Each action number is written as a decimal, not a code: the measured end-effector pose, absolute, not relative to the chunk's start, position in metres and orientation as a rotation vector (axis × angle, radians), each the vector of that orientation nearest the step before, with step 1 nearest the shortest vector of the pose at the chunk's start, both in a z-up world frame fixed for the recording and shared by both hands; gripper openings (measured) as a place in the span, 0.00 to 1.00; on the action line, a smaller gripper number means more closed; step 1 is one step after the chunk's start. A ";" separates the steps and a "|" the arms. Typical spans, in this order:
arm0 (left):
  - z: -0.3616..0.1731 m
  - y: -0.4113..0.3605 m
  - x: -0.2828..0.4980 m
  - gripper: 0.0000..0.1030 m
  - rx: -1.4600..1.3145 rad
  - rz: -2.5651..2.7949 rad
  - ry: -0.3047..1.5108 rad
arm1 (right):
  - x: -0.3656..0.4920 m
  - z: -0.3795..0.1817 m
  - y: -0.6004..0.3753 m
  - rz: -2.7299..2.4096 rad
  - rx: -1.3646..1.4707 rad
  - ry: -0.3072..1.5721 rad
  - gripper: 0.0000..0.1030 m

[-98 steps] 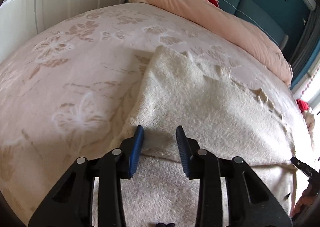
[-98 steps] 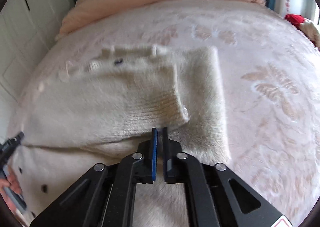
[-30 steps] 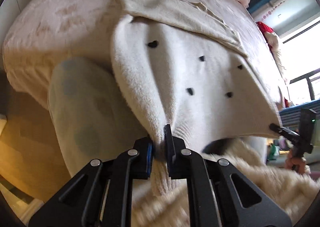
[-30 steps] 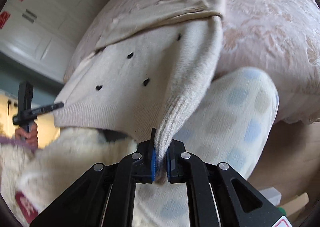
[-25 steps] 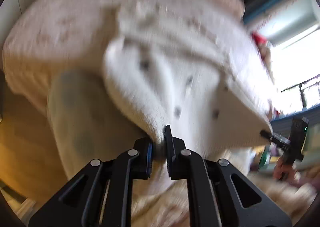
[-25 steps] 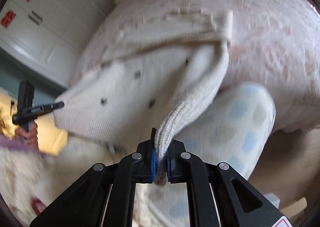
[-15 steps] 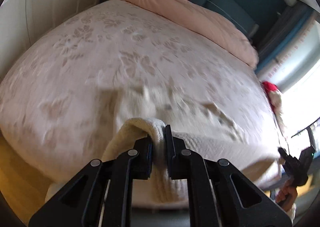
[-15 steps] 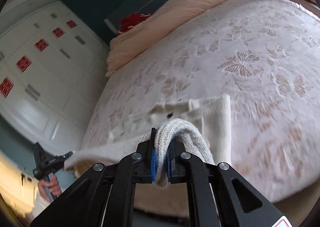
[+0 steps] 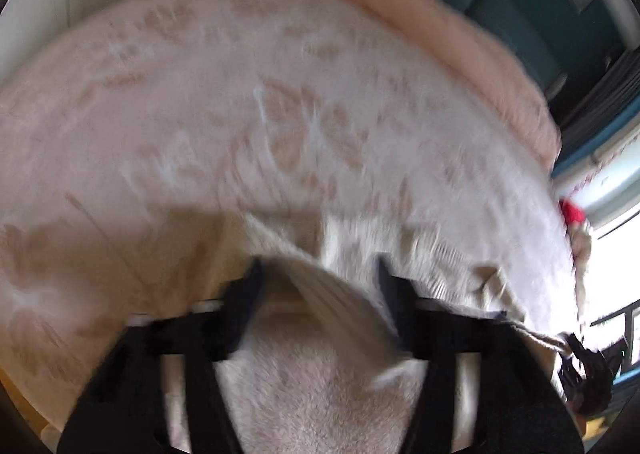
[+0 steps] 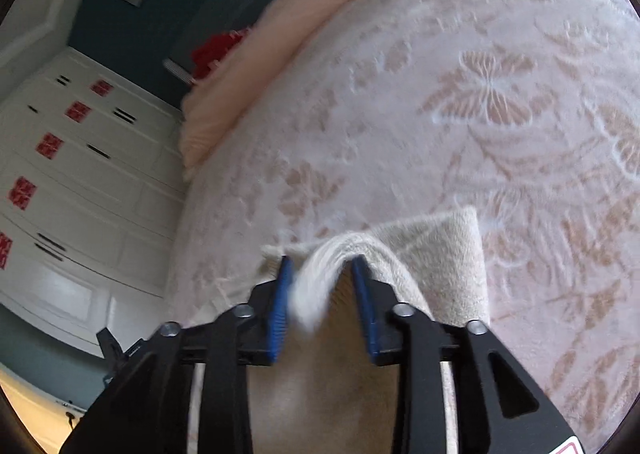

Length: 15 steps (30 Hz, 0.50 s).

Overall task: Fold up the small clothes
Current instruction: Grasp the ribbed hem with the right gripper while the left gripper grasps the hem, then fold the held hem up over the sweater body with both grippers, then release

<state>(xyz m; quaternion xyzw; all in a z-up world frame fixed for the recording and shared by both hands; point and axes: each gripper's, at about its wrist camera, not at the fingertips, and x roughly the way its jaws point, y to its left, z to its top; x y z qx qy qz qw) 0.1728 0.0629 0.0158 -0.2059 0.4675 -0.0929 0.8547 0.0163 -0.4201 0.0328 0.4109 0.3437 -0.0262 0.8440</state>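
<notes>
A cream fuzzy sweater lies folded over itself at the near edge of the bed. In the blurred left wrist view my left gripper has its jaws opening, and the sweater's ribbed hem slips loose between them. In the right wrist view my right gripper is opening too; its blue pads stand apart from a hanging fold of the hem. The other corner of the sweater rests flat on the cover.
The bed has a pale pink floral cover. A peach duvet and a red thing lie at its head. White wardrobe doors stand to the left. A person's other gripper shows at the right edge.
Both grippers carried the sweater's hem up from beside the bed and forward over the garment, then their jaws parted and let the hem go.
</notes>
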 end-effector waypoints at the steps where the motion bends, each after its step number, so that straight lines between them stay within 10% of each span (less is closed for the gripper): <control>1: 0.022 0.068 0.168 0.72 -0.434 -0.204 0.942 | 0.007 0.042 -0.421 -0.080 0.840 0.686 0.70; 12: 0.003 0.033 0.167 0.80 -0.171 -0.260 1.006 | 0.023 0.002 -0.392 -0.169 0.552 0.880 0.72; 13: -0.003 0.027 0.171 0.69 -0.135 -0.258 1.030 | 0.031 -0.004 -0.388 -0.165 0.532 0.911 0.66; 15: -0.010 0.018 0.177 0.07 -0.095 -0.264 1.088 | 0.040 -0.012 -0.381 -0.138 0.510 0.960 0.15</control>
